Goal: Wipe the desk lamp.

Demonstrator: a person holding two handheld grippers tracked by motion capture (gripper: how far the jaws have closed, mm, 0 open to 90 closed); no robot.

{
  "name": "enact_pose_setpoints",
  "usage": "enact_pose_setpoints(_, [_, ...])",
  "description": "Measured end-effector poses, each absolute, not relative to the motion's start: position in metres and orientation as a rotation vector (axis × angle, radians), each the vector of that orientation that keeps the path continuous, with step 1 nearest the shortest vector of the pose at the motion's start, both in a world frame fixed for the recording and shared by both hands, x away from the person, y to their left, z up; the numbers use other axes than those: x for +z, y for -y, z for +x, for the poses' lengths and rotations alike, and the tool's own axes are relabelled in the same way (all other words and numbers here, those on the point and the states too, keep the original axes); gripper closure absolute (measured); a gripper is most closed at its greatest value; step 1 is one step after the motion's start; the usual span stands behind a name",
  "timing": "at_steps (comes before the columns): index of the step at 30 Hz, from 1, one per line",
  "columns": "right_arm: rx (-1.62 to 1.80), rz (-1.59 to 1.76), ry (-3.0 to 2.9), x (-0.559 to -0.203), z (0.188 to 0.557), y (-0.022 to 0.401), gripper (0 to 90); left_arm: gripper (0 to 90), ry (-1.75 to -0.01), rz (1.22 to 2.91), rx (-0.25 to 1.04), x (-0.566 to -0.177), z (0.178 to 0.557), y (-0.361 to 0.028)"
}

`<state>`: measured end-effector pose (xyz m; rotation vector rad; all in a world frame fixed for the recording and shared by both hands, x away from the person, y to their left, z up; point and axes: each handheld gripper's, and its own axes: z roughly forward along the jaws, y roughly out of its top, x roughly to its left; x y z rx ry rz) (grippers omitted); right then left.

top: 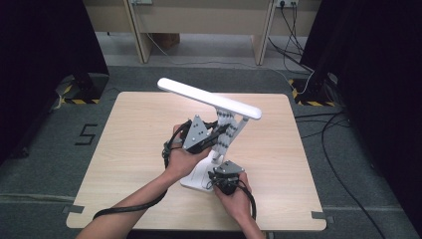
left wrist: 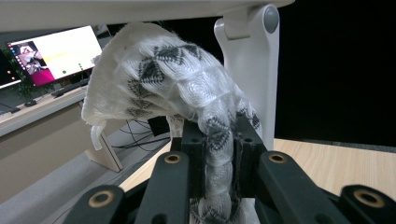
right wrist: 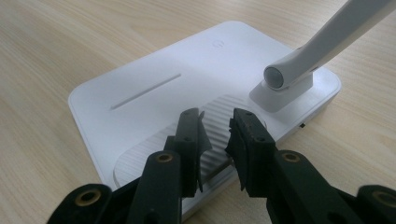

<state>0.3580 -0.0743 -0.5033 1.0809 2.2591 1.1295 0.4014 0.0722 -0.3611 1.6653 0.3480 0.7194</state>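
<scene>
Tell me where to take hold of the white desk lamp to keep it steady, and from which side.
Probably best at the flat base: it lies broad and low on the table, so press down from above on the ridged patch near the front edge, where the right gripper hovers. The slanted arm carries a knitted cloth, already pinched by the left gripper.

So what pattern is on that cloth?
White knit cloth with dark diamond shapes, clearest in the left gripper view.

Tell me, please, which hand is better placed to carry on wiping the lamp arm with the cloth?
The left: the left gripper is shut on the patterned cloth right by the lamp arm, while the right gripper rests on the lamp base.
</scene>
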Motion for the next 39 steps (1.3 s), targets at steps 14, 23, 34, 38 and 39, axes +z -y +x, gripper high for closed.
enact_pose_setpoints(14, [1.128,1.083,-2.265,-0.503,0.358,0.074,74.2,78.6,-0.344,1.645,0.719,-0.356,0.4,-0.067])
enact_pose_setpoints(23, [1.13,1.079,-2.265,-0.503,0.357,0.073,74.7,78.5,-0.329,1.656,0.713,-0.356,0.4,-0.063])
enact_pose_setpoints(34, [1.129,1.078,-2.265,-0.503,0.357,0.073,74.7,78.4,-0.312,1.698,0.721,-0.362,0.402,-0.064])
enact_pose_setpoints(38, [1.129,1.075,-2.264,-0.503,0.357,0.073,74.8,78.4,-0.307,1.721,0.714,-0.366,0.403,-0.063])
enact_pose_setpoints(39, [1.129,1.075,-2.264,-0.503,0.357,0.073,74.8,78.4,-0.303,1.729,0.712,-0.367,0.403,-0.062])
